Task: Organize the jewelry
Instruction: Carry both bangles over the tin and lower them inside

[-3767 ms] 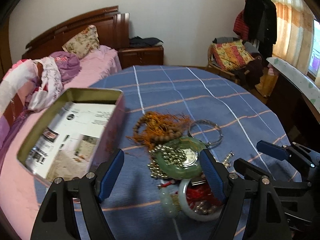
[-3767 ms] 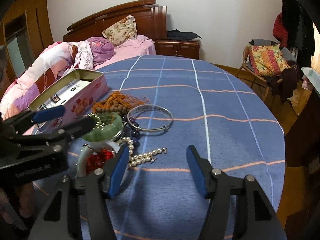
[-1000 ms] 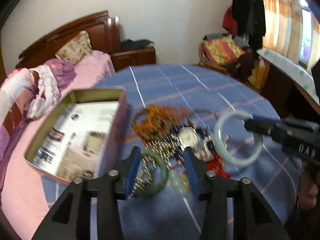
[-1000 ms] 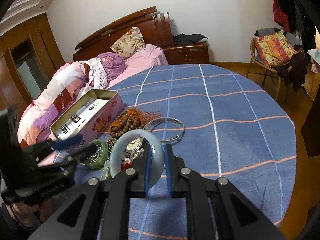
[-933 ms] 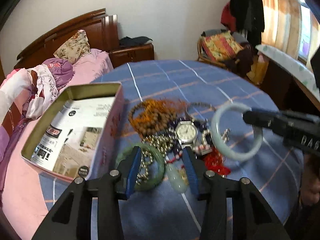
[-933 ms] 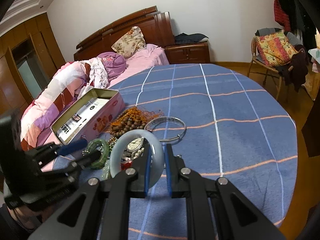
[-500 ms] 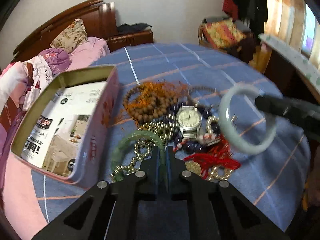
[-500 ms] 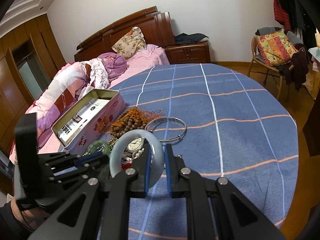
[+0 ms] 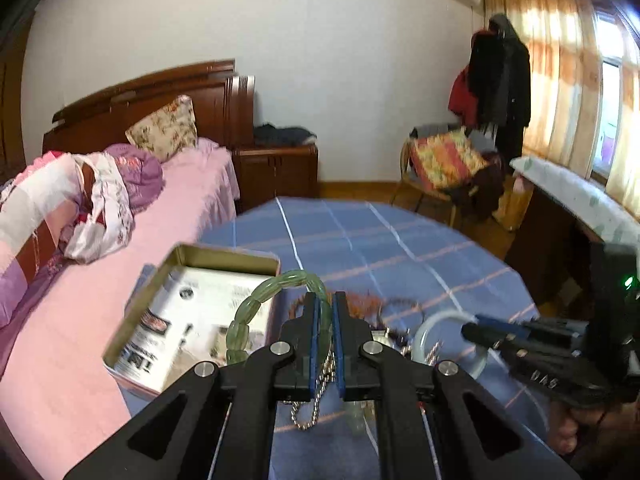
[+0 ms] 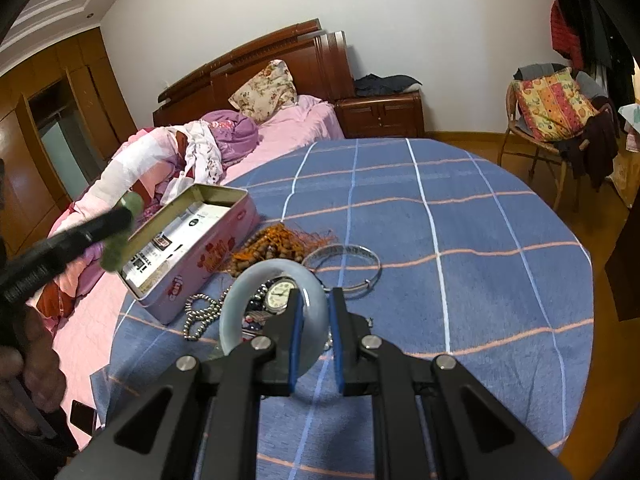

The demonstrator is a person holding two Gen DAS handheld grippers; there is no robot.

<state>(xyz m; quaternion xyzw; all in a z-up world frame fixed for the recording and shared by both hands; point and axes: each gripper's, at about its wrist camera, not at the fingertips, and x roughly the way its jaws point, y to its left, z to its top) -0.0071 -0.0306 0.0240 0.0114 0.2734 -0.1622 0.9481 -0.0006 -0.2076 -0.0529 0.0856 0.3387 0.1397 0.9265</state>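
My left gripper (image 9: 324,300) is shut on a green ribbed bangle (image 9: 256,306), lifted above the table with a gold bead chain (image 9: 316,396) dangling under it. Behind it lies the open pink tin (image 9: 200,312). My right gripper (image 10: 314,296) is shut on a pale jade bangle (image 10: 240,300), held over the jewelry pile: a wristwatch (image 10: 281,291), a silver bangle (image 10: 348,258), brown prayer beads (image 10: 264,248) and a bead chain (image 10: 200,308). The left gripper (image 10: 126,216) with the green bangle (image 10: 116,254) shows blurred beside the tin (image 10: 192,252). The right gripper (image 9: 476,328) holds its bangle (image 9: 436,320) at the right.
The round table carries a blue checked cloth (image 10: 460,240). A bed with pink sheets (image 9: 80,320) runs along its left side. A wicker chair with a cushion (image 10: 548,108) stands beyond the far right edge. A hand (image 10: 32,364) grips the left tool.
The left gripper closed on the green bangle and lifted it off the pile, with the gold chain hanging along. The right gripper kept still with the pale bangle.
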